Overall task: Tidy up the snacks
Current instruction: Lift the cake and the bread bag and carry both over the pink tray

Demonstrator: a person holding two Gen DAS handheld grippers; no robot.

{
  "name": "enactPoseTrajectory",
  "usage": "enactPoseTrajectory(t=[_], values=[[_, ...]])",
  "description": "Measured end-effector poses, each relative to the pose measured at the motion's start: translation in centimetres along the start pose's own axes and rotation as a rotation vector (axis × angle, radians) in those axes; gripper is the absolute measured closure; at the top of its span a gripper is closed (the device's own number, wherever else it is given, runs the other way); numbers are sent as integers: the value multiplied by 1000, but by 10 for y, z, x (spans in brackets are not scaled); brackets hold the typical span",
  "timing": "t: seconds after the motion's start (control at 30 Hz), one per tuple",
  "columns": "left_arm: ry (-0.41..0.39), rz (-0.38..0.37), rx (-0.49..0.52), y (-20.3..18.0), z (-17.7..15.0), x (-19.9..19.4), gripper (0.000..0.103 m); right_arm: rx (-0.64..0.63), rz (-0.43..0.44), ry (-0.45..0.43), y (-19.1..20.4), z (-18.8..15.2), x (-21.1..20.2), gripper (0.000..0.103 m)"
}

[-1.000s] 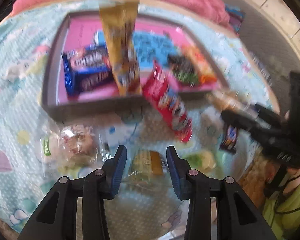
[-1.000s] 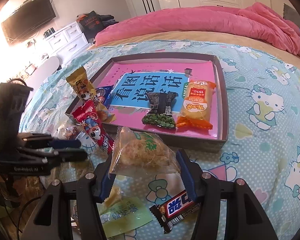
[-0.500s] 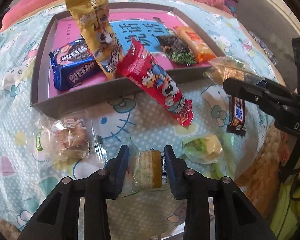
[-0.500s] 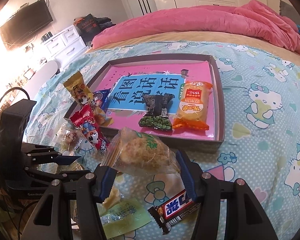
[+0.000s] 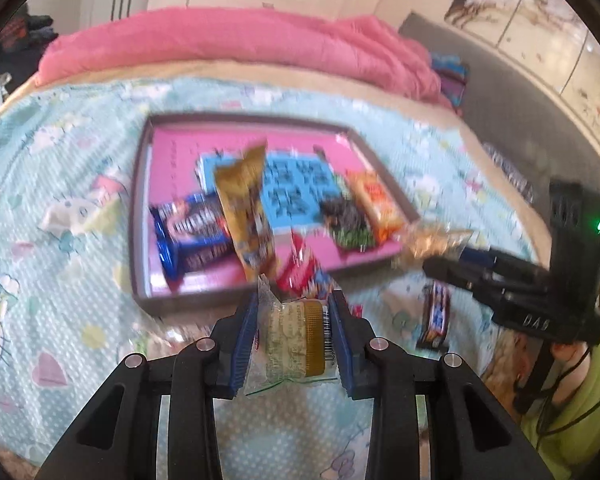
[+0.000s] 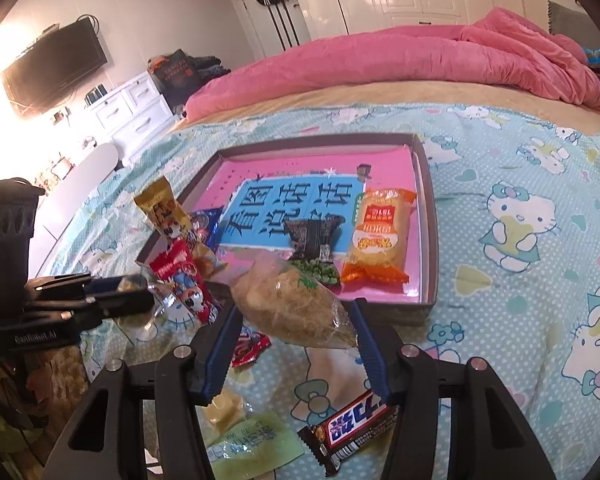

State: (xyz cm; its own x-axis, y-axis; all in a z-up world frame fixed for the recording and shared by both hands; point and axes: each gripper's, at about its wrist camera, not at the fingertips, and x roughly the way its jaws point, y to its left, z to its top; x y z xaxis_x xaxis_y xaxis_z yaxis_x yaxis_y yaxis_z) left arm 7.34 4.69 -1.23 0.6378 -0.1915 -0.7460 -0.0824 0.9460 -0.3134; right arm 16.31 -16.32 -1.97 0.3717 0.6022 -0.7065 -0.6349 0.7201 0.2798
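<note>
A: Where is the wrapped cake [image 5: 296, 344] sitting right now?

B: It is being pinched between the blue pads of the left gripper [image 5: 294, 342], held up off the bedspread [image 5: 60, 208], its long axis running along the fingers, pointing toward the tray [image 5: 138, 216].

A: So which way is the tray lying from it?

B: Straight ahead and farther away; the near wall is showing just beyond the fingertips, with the red snack pack [image 5: 300, 268] and the yellow snack pack [image 5: 246, 216] leaning over that wall right in the path.

A: And the right gripper [image 6: 296, 320]?

B: It is gripping the clear bag of shredded-topped bread [image 6: 296, 306], and its jaws are closing a little further on it. That bag is hanging just short of the tray's near wall, in front of the green pea packet [image 6: 316, 254] and the orange chip bag [image 6: 378, 236].

A: Which hand is nearer the tray?

B: I am judging the right one slightly nearer; the chocolate bar [image 6: 354, 426] is lying on the bedspread under it.
</note>
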Motion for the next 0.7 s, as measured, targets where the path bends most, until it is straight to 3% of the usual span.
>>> enactPoseTrajectory(t=[0.1, 0.27, 0.47, 0.57, 0.63, 0.7], values=[[-58, 9, 2, 4, 8, -9, 66, 2, -7, -10, -1, 2, -1, 70], [-44, 10, -38, 14, 12, -3, 66, 27, -41, 48, -10, 1, 13, 70], [-45, 9, -56, 17, 11, -3, 66, 36, 3, 82, -10, -3, 19, 70], [-54, 4, -59, 17, 12, -4, 66, 17, 14, 97, -5, -5, 22, 65], [-57, 4, -60, 18, 13, -3, 66, 4, 15, 110, -2, -6, 25, 52], [-60, 4, -62, 18, 14, -2, 66, -10, 9, 126, 0, -7, 29, 47]])
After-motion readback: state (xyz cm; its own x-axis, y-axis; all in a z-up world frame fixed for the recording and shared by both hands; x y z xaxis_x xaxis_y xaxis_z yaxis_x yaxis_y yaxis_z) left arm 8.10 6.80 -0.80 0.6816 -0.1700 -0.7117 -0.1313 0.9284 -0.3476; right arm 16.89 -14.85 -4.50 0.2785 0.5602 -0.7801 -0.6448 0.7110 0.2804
